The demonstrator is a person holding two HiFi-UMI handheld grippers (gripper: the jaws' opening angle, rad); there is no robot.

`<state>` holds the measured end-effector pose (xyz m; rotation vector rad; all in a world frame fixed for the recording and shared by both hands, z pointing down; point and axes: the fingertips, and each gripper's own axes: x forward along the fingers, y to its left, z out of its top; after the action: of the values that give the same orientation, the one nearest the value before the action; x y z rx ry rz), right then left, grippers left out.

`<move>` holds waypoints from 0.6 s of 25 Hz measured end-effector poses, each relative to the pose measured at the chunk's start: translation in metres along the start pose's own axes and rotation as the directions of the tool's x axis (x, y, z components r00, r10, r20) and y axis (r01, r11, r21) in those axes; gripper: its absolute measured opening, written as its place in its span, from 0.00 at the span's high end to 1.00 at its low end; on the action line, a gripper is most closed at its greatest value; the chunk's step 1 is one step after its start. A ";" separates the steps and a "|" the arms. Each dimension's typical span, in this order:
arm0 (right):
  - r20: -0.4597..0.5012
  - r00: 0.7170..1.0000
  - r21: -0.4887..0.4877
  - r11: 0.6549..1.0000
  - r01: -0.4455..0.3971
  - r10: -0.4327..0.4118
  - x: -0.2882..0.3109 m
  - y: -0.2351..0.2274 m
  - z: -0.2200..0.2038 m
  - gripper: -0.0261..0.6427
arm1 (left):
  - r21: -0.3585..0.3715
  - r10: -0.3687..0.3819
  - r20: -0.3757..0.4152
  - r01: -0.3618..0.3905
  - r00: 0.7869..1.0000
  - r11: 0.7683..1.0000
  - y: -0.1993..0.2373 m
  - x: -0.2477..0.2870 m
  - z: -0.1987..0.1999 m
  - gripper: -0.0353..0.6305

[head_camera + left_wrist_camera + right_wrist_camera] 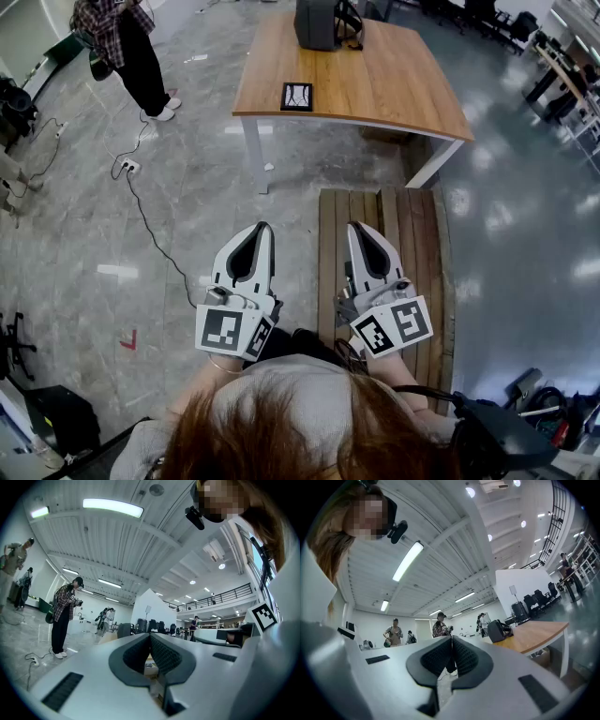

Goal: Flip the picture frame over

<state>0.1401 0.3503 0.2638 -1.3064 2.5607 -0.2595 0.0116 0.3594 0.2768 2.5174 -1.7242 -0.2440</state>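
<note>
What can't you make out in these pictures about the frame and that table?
Picture frame: head view, too small to tell what it shows.
Black bag: head view, top cut off by the picture's edge.
Table: right gripper view, seen nearly edge-on, so the frame does not show.

Wooden counter [394, 84], upper centre. Picture frame [297, 96] lies flat near its front edge; black bag [317, 23] stands behind.

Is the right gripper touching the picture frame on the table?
Apart. The head view shows the right gripper over the wooden bench, with floor between it and the picture frame on the table.
</note>
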 end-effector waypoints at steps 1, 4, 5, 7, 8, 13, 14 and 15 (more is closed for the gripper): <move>-0.002 1.000 0.003 1.000 -0.005 0.005 0.002 -0.003 -0.001 0.94 | 0.002 0.007 0.000 -0.007 1.000 1.000 0.002 0.002 -0.002 0.94; -0.010 1.000 0.005 1.000 -0.015 0.015 0.012 -0.011 -0.007 0.94 | 0.009 0.024 -0.005 -0.024 1.000 1.000 0.007 0.012 -0.010 0.94; -0.014 1.000 0.001 1.000 -0.015 0.015 0.016 -0.014 -0.010 0.94 | 0.010 0.028 -0.008 -0.028 1.000 1.000 0.010 0.015 -0.012 0.94; -0.017 1.000 -0.012 1.000 -0.013 0.012 0.027 -0.020 -0.014 0.94 | 0.014 0.037 -0.009 -0.037 0.999 0.999 0.017 0.023 -0.014 0.94; -0.016 1.000 -0.017 1.000 -0.010 0.010 0.034 -0.023 -0.014 0.94 | 0.015 0.043 -0.005 -0.043 0.999 0.999 0.022 0.029 -0.015 0.94; -0.019 1.000 -0.028 1.000 -0.009 0.008 0.083 -0.045 -0.020 0.94 | 0.002 0.049 0.005 -0.049 0.999 0.999 0.057 0.074 -0.017 0.94; -0.022 1.000 -0.038 0.999 -0.007 0.006 0.096 -0.050 -0.022 0.94 | 0.000 0.045 0.003 -0.045 0.999 0.999 0.065 0.087 -0.020 0.94; -0.026 1.000 -0.054 0.999 -0.003 0.002 0.110 -0.057 -0.025 0.94 | -0.003 0.039 0.001 -0.039 0.999 0.999 0.074 0.102 -0.023 0.94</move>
<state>0.1140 0.2292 0.2869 -1.3270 2.6077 -0.2088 -0.0160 0.2375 0.3018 2.4795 -1.7699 -0.2443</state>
